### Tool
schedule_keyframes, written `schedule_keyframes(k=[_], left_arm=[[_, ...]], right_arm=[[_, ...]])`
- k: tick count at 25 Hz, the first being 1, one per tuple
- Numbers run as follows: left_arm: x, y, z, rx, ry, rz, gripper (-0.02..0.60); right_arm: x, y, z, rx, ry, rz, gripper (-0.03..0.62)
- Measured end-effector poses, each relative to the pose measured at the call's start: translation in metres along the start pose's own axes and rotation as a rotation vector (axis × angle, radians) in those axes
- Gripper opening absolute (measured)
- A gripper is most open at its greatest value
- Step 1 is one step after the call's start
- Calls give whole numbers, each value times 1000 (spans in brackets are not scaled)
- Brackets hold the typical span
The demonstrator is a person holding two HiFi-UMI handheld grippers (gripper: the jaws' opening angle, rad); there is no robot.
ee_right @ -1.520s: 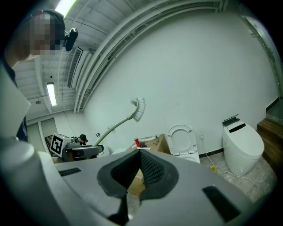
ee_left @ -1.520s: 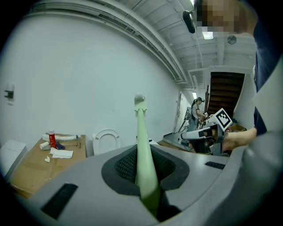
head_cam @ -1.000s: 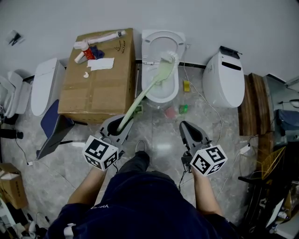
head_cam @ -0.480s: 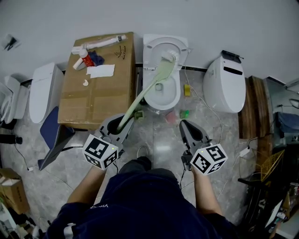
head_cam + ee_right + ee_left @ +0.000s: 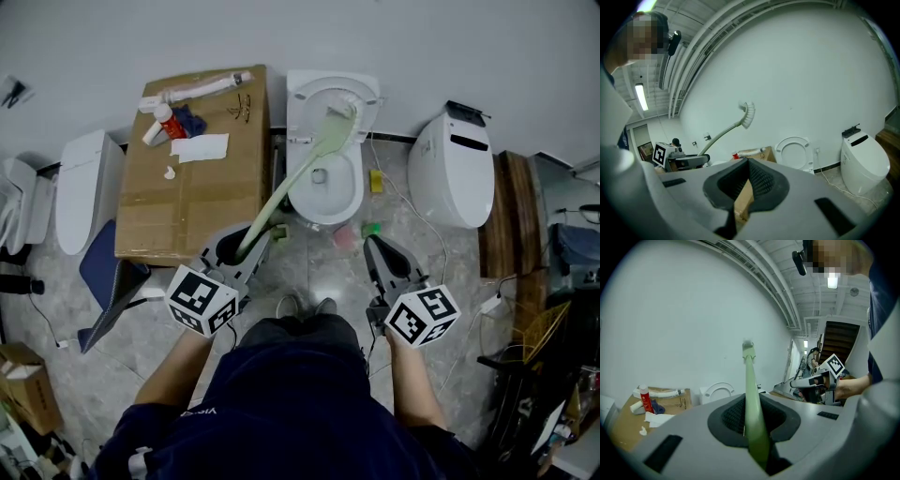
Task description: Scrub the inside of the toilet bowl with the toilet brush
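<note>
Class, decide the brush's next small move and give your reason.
Probably lower the left tool so the brush head drops into the bowl: the right gripper view shows the head raised in the air, well above the rim.

No wording can be read. White print (image 5: 201,412) on the person's dark shirt (image 5: 291,403) and a dark mark (image 5: 242,99) on the cardboard box (image 5: 192,187) are too small to be made out.

Cardboard box (image 5: 187,202) with red bottle (image 5: 160,123), paper (image 5: 202,147)
</note>
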State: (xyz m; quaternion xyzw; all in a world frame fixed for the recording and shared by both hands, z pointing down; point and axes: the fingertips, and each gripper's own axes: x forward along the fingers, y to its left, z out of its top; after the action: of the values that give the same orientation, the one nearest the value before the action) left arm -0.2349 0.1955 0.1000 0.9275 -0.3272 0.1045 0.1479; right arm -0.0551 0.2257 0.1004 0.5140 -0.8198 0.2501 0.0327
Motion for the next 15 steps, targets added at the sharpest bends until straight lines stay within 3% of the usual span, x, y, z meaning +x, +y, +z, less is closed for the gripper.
schedule_keyframes(k=[15], left_arm=[[42,24,11,-8,4,28,67]], right_arm=[[37,-40,20,5,9,21,5]])
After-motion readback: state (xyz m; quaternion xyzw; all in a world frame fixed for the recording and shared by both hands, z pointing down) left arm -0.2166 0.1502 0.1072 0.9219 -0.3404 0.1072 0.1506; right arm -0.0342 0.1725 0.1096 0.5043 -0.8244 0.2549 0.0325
